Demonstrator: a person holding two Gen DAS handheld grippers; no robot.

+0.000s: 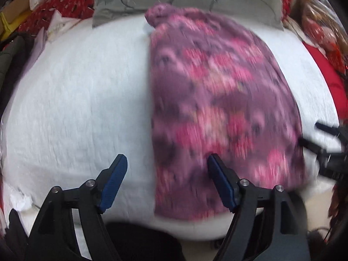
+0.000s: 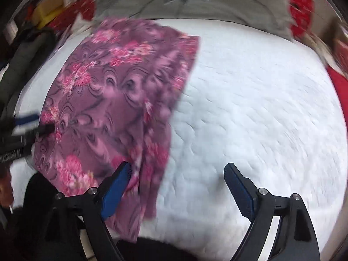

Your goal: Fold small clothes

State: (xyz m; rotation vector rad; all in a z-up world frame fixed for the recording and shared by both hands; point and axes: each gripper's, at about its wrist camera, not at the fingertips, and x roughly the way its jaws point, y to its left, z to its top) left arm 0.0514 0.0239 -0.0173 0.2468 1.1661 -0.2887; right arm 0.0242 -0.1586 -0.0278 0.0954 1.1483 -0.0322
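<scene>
White bed (image 2: 250, 108), garment (image 1: 217, 91) folded on it; both grippers (image 1: 167, 180) (image 2: 176, 187) open, empty. Could snag fold, undoing it.

Garment: your purple cloth (image 2: 113, 100) with pink flowers, folded lengthwise.
Pose: flat.
Place: on the white pad (image 2: 250, 108), nothing gripping it.

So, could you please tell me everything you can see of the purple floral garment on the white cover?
The purple floral garment is thin, soft-looking fabric, mauve with pink flowers and dark swirls. It lies mostly flat on the white quilted cover as a long strip, with one long edge straight, a lengthwise fold line and a bunched far end. Both the left gripper and the right gripper hang open at its near end, gripping nothing; whether a finger touches the cloth is unclear.
</scene>
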